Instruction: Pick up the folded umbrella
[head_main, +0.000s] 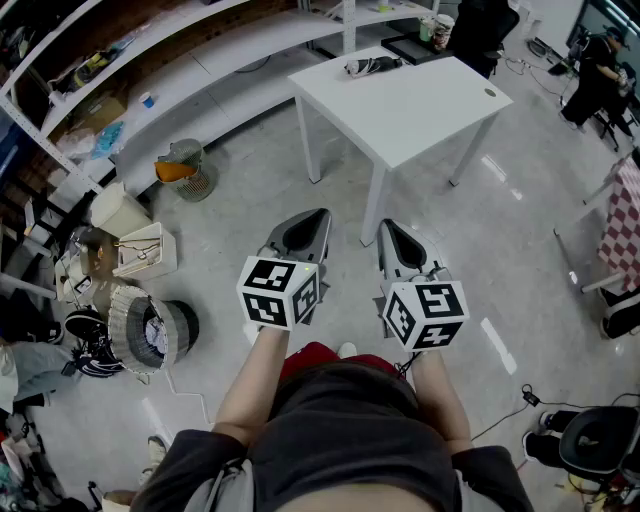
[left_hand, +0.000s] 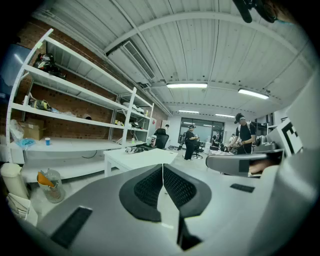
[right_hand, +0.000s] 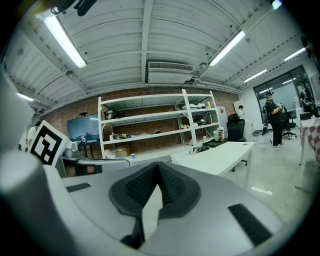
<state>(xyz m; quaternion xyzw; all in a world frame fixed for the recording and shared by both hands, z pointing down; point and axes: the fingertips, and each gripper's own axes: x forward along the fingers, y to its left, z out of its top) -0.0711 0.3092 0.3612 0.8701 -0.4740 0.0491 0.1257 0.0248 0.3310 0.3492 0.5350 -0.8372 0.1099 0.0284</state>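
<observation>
The folded umbrella (head_main: 372, 66), dark and compact, lies on the far left corner of a white table (head_main: 410, 110). It is small in the left gripper view (left_hand: 133, 149) and in the right gripper view (right_hand: 198, 149). I hold both grippers side by side in front of my body, above the floor and well short of the table. My left gripper (head_main: 305, 222) has its jaws pressed together with nothing between them, which its own view (left_hand: 163, 172) confirms. The right gripper (head_main: 392, 232) is likewise shut and holds nothing, as its own view (right_hand: 159, 167) shows.
Long white shelves (head_main: 190, 70) run along the left wall. A wire basket (head_main: 185, 168), a white bin (head_main: 145, 250) and a round basket (head_main: 150, 330) stand on the floor at left. A checked cloth (head_main: 625, 220) and a black chair (head_main: 595, 445) are at right. A person (head_main: 590, 75) stands far right.
</observation>
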